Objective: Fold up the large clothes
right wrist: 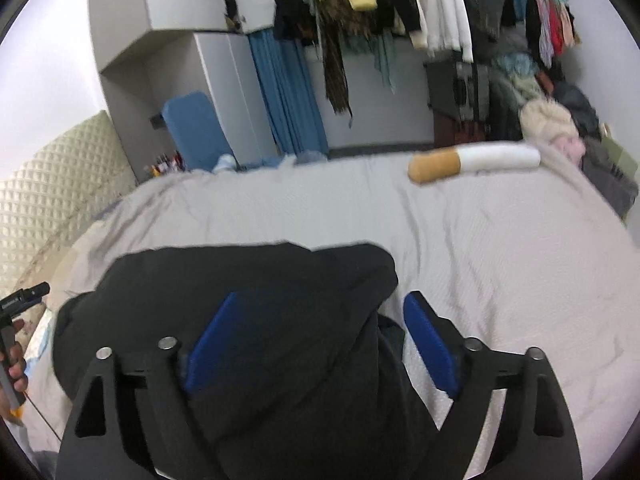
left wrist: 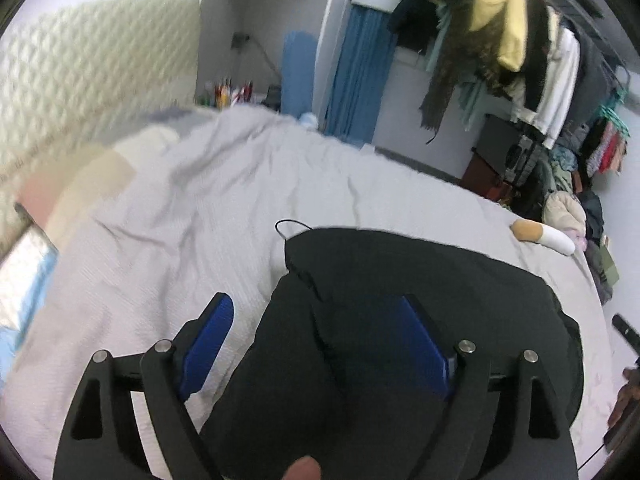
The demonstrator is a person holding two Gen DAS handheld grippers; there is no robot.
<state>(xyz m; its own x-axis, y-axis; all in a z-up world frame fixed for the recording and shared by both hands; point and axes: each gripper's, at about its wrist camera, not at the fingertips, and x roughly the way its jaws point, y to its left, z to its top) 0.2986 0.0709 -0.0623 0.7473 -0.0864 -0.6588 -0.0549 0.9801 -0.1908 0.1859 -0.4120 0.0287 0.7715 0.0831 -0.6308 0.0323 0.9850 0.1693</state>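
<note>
Both grippers hang over the black garment (left wrist: 420,280) with jaws spread wide and nothing pinched. On the left gripper (left wrist: 316,340), the 2 blue pads (left wrist: 208,344) stand far apart: 1 is over bare sheet just beside the garment's edge, the other over the dark cloth, neither pressing on it. The right gripper (right wrist: 320,340) shows the same: 1 blue pad above the cloth, the other above the sheet at the garment's far edge.

That garment lies bunched on the grey bed sheet (right wrist: 500,248), its top layer doubled over itself, with a thin black cord (left wrist: 288,226) looping out from 1 corner. Beyond the garment, near the bed's far edge, rests a cigarette-shaped pillow (right wrist: 476,162). Past the bed, behind the garment, hang crowded clothes on a rack (right wrist: 400,8) and a blue curtain (right wrist: 288,96). A quilted headboard (left wrist: 92,68) stands well apart from the garment.
</note>
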